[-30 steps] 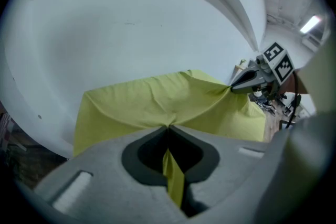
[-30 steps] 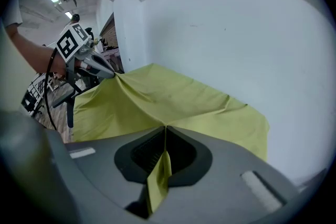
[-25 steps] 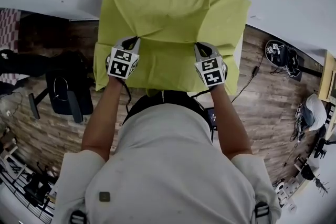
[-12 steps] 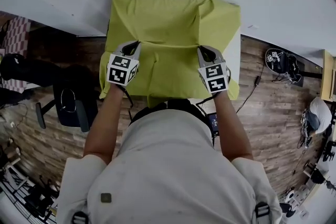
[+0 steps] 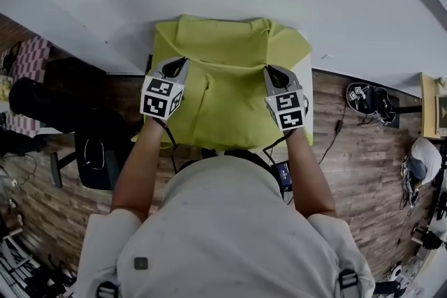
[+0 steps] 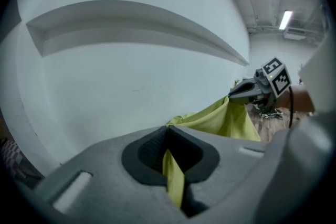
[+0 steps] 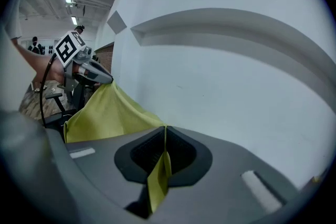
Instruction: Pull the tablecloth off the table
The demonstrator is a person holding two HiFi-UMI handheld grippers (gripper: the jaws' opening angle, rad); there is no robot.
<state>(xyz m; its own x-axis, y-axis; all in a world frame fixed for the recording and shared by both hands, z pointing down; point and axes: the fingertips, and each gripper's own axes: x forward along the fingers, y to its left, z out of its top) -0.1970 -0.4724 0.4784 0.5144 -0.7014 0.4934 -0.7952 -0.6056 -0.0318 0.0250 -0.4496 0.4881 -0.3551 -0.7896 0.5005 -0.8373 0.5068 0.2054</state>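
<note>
Both grippers bite the tablecloth [image 5: 223,91]: our left gripper [image 5: 177,65] is clamped on its left fold, our right gripper [image 5: 273,73] on its right. Its bulk lies beyond them, far side, so we judge the pull runs toward us.

reached forward on bare forearms [image 5: 136,164], left gripper [image 5: 177,62] and right gripper [image 5: 271,70] level and apart, each clamped shut on a tablecloth [image 5: 223,84] fold.

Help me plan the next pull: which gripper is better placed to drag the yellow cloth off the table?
Neither leads: left gripper and right gripper are both shut on the yellow cloth, roughly level, one on each side of its middle. Probably pull with both together.
</note>
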